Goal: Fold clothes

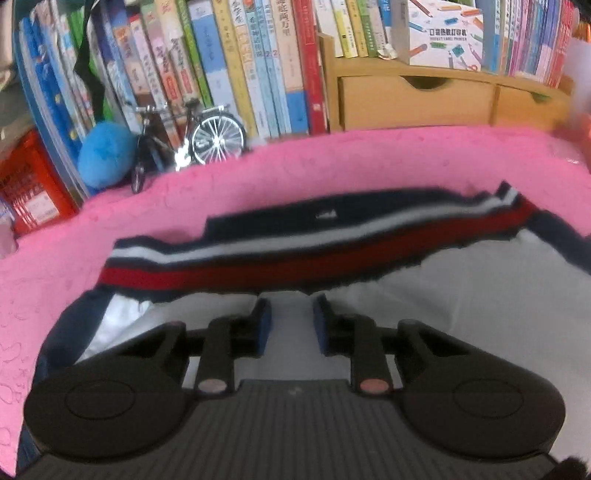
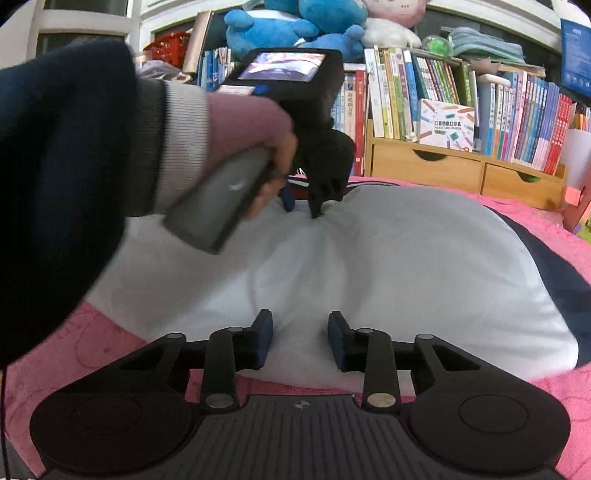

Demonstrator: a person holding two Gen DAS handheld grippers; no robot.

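A white garment (image 2: 388, 266) with navy sides and a navy, white and red striped knit band (image 1: 295, 251) lies on a pink cover (image 1: 332, 166). My left gripper (image 1: 291, 321) is open, its blue pads over the white fabric just short of the striped band; it also shows in the right wrist view (image 2: 303, 206), tips down on the garment's far part. My right gripper (image 2: 300, 339) is open and empty over the garment's near edge. A hand in a dark sleeve (image 2: 66, 177) holds the left gripper.
Shelves of books (image 1: 240, 66) and a wooden drawer unit (image 1: 417, 99) stand behind the pink cover. A model bicycle (image 1: 192, 140) and a blue plush ball (image 1: 105, 153) sit at the back left. Plush toys (image 2: 295, 26) sit on top of the books.
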